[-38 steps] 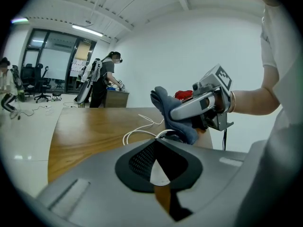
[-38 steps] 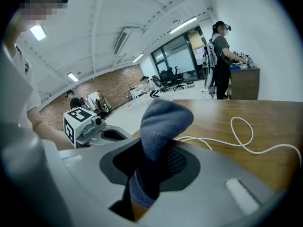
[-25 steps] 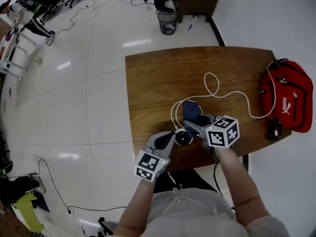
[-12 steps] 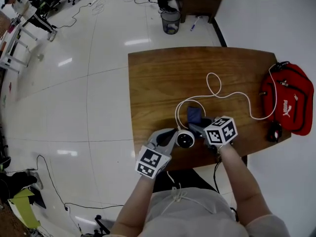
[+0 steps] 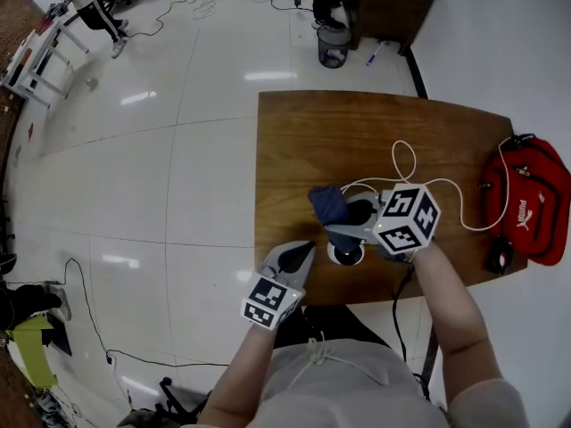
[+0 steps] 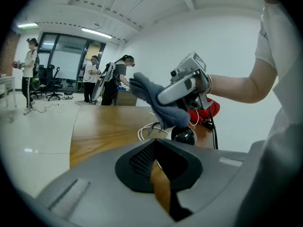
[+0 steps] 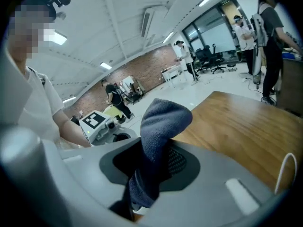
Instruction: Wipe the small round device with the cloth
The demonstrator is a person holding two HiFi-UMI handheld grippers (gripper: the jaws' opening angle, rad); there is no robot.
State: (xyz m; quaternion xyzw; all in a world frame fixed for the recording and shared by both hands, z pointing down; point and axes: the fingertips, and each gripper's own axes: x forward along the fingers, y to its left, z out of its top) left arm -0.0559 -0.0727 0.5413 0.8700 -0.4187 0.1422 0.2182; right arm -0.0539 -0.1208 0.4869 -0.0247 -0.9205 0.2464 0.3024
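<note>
Wood-topped table [image 5: 312, 141] stands on a pale glossy floor, with a bin [image 5: 332, 45] beyond its far edge at 12 o'clock. On the table the device [image 5: 346, 253], small, round, white with a dark glossy dome, sits close to the near edge at 6 o'clock. A white cable [image 5: 403, 162] loops from it toward a red bag [image 5: 528, 199] lying at 3 o'clock on the table's edge.

The right gripper [image 5: 332, 229] comes in from 4 o'clock and points to 9 o'clock across the device. Its jaws are clamped on a dark blue cloth [image 5: 327, 204], which bunches up out of them. The cloth hangs at 11 o'clock from the device and very close over it; whether they touch cannot be told.

The left gripper [image 5: 306, 251] lies at 8 o'clock from the device, just beside it and apart. Its jaws are closed together with nothing between them.
</note>
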